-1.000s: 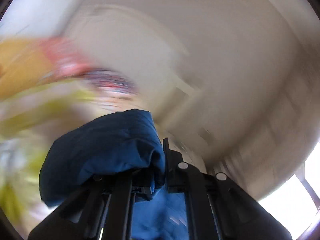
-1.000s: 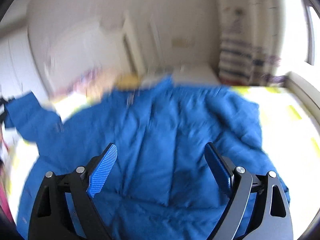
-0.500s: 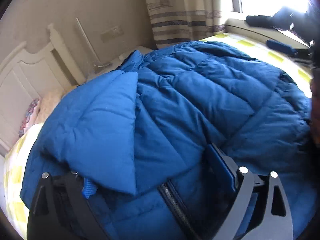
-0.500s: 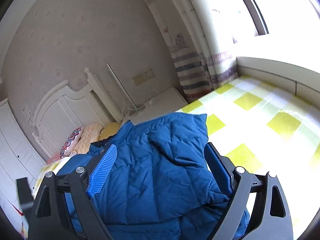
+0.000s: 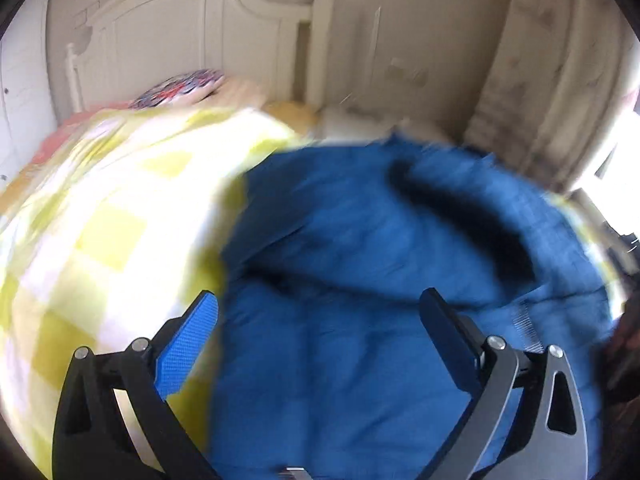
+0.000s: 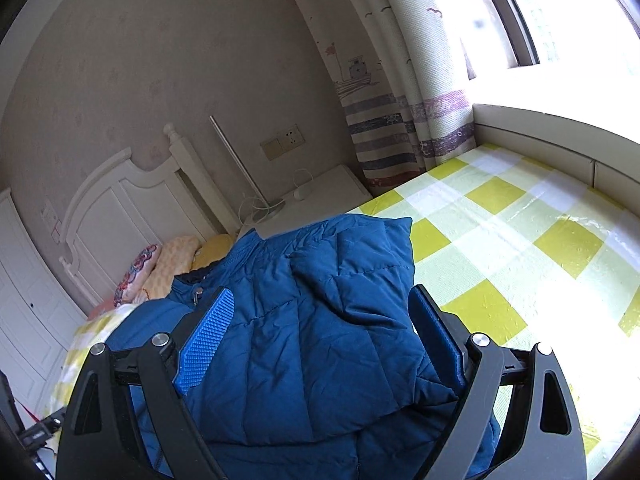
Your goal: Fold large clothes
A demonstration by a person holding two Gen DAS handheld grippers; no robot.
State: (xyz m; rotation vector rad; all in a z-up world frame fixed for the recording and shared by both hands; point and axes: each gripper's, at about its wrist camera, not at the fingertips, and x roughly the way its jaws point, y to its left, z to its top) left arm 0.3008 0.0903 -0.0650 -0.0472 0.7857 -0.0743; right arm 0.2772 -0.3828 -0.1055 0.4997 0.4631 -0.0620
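- Blue quilted jacket [image 6: 320, 320] lies on the bed, on the yellow-and-white checked sheet [image 6: 520, 240], its collar end toward the white headboard [image 6: 132, 208].
- Right claw [image 6: 320, 328]: jaws stand wide, released. The jacket's folded panel fills the space between them and lies under them; the ribbed blue pad [image 6: 206, 340] shows clear of the cloth on its face. Nothing is pinched.
- Left claw [image 5: 320, 332]: jaws opening, already wide. Jacket fabric [image 5: 360, 280] lies below and between them, not clamped. Left pad [image 5: 188, 348] sits over the jacket's edge, where the cloth meets the checked sheet [image 5: 100, 240].
- Right wrist view only: sharp picture. A folded flap of the jacket with a square corner points away from the headboard side toward the curtain [image 6: 392, 120]. A zip pull is visible near the collar. Wall socket [image 6: 284, 142], a thin white pole and a white bedside top beside the headboard; a window ledge runs along the far side of the bed.
- Left wrist view only: heavily blurred. A dark band crosses the jacket on the side away from the headboard; cannot tell what it is. Patterned pillow [image 5: 180, 88] lies against the headboard [image 5: 192, 40].
- Pose: right claw tilted downward over the jacket, pointing toward the headboard corner. Left claw also faces the headboard, above the jacket's near part.
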